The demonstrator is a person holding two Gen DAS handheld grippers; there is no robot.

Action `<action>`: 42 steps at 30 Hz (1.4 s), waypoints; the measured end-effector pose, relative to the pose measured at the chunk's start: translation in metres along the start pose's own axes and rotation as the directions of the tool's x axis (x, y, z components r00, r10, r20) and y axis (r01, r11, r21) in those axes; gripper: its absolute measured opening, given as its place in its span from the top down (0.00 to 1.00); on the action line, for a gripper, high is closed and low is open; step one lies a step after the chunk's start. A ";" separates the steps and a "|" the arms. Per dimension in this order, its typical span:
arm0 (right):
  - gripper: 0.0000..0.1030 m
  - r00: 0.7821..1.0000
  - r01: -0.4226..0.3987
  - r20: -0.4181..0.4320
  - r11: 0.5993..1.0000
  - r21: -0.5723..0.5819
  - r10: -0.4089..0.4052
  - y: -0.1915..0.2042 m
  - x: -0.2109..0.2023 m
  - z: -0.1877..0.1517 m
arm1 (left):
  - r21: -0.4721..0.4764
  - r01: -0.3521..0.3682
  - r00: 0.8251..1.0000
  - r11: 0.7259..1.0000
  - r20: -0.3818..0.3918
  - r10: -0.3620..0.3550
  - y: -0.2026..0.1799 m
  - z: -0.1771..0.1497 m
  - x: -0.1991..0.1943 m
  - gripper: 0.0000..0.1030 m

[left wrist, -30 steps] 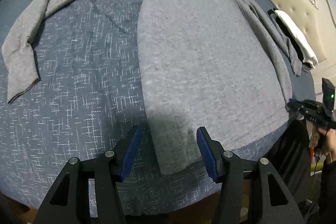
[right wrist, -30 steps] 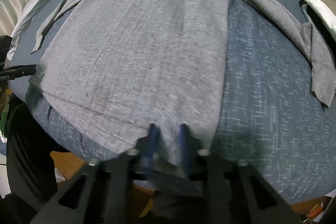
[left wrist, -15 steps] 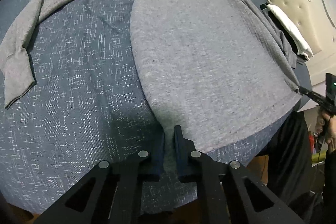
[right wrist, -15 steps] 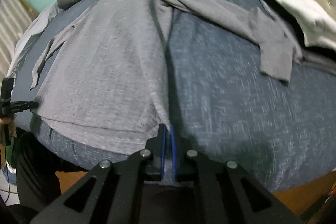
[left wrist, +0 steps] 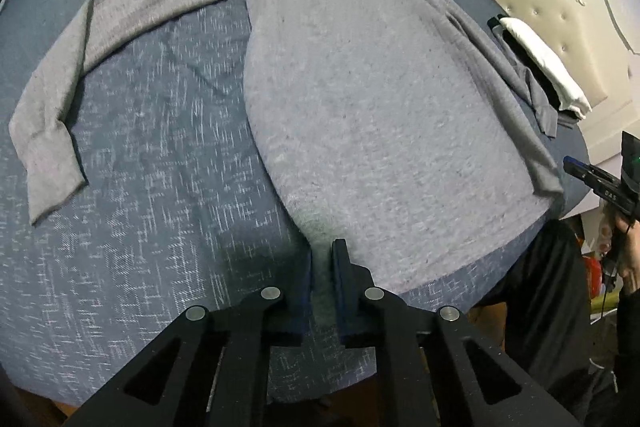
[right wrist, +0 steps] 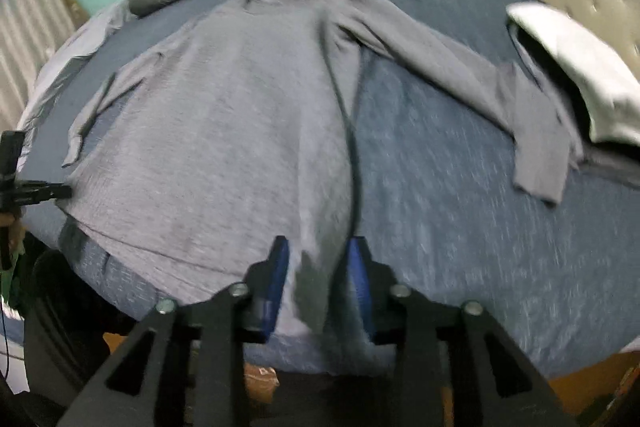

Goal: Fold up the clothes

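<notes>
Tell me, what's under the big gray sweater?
The gray sweater lies spread on a blue speckled bedspread, which shows all around it. Anything else underneath is covered.

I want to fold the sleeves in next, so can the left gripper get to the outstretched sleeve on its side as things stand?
Probably not yet. The left gripper is shut on the gray sweater at its hem corner. The sleeve lies flat on the blue bedspread with nothing covering it, so the way is free after letting go.
</notes>
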State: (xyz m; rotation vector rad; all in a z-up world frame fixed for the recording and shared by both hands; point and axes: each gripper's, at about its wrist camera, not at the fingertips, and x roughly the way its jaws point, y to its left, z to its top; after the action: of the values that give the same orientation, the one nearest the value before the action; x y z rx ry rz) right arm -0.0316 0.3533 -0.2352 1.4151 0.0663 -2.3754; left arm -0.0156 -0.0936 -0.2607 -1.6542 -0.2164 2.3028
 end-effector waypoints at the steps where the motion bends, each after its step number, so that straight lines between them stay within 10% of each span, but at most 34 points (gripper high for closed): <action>1: 0.68 1.000 -0.028 0.013 0.999 -0.017 0.029 0.005 -0.003 0.001 | 0.001 -0.003 1.000 1.000 0.008 0.003 -0.001 0.001 -0.003 0.88; 13: 0.68 0.977 -0.212 -0.091 0.947 -0.240 0.195 0.084 0.034 -0.002 | 0.000 -0.008 0.999 1.000 0.032 0.008 -0.004 0.007 -0.010 0.81; 25: 0.68 0.984 0.055 -0.164 0.994 -0.095 -0.070 0.023 0.058 -0.008 | -0.010 -0.006 0.999 1.000 0.038 0.007 -0.001 0.005 -0.014 0.67; 35: 0.57 0.980 0.051 -0.187 0.997 -0.057 -0.061 -0.014 0.052 -0.026 | 0.032 0.014 1.000 0.999 -0.019 -0.014 -0.023 0.009 0.012 0.60; 42: 0.94 0.990 -0.003 -0.141 0.998 -0.055 -0.005 -0.023 0.035 -0.027 | 0.057 -0.001 0.996 0.998 -0.090 0.006 -0.029 0.005 0.039 0.59</action>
State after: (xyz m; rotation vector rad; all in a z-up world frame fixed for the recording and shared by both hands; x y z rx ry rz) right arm -0.0313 0.3709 -0.2817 1.5554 0.1686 -2.2528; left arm -0.0271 -0.0529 -0.2860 -1.7267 -0.1273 2.2099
